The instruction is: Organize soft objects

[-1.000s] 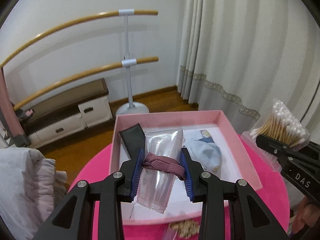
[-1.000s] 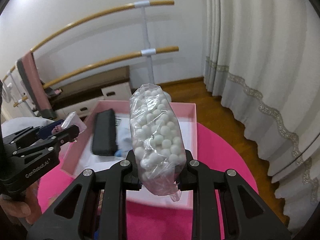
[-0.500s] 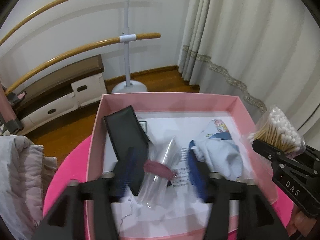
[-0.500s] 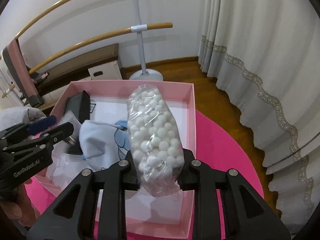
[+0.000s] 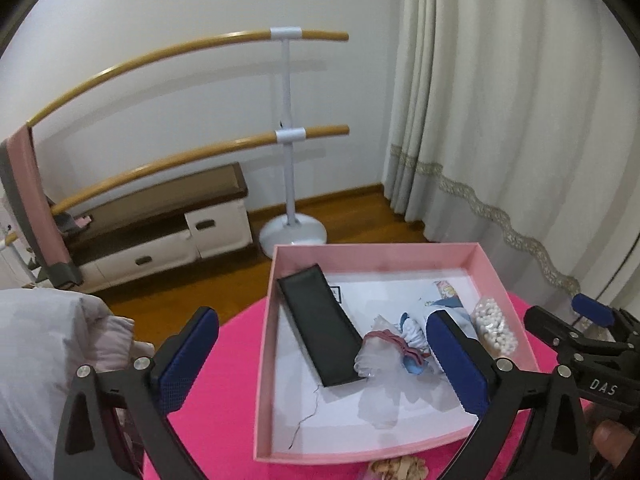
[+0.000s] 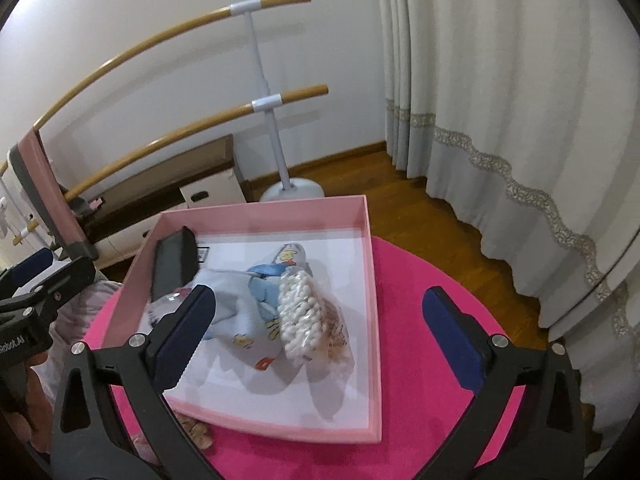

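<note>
While both our grippers' jaws were opening with nothing between them, the bag of white balls (image 6: 299,316) lay lengthwise in the pink box (image 6: 370,280), ahead of the right gripper (image 6: 320,332), nearer than the left gripper (image 5: 320,360).

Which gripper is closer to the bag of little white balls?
Right, as far as the views show. The right gripper hangs with jaws opening straight over the bag of white balls in the pink box. The left gripper, also opening, sits over the black pouch further left.
</note>
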{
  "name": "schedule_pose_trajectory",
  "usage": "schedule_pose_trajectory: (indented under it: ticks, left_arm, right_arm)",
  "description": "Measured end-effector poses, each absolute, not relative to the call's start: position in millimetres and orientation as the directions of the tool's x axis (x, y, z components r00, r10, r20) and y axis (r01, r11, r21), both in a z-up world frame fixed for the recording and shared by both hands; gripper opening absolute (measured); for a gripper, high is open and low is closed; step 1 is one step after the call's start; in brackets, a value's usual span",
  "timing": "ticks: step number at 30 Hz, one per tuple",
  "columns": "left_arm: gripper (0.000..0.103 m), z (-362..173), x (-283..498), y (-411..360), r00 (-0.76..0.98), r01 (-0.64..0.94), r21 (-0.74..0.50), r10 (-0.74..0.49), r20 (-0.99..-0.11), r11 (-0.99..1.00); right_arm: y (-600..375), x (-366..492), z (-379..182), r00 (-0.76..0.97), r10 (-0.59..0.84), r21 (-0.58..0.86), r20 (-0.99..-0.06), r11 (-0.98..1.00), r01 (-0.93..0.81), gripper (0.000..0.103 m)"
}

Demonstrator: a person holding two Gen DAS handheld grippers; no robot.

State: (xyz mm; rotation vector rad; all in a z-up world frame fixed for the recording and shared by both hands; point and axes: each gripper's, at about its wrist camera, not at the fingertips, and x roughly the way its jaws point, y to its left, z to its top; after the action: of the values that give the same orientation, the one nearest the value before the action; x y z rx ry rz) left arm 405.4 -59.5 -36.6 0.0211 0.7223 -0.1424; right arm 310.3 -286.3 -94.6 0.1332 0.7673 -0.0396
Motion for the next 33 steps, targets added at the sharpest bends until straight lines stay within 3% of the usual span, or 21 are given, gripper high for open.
schedule_pose_trajectory:
  ticks: [13,33]
  left_arm:
    - [0.103,-23,276,-47,0.847,0.093,0.011,-0.073,-0.527,0.996]
    - [0.103,-51,63,-18,0.893,0.06,0.022,-0.044,-0.447,0.998]
  right_arm:
    - [-262,221,-46,0.818,0.03,0.134,-0.574,0.989,0.058,0.103]
    - [-237,100,-29,0.867,-0.028,0.103,-0.498,0.99,0.092,0.103]
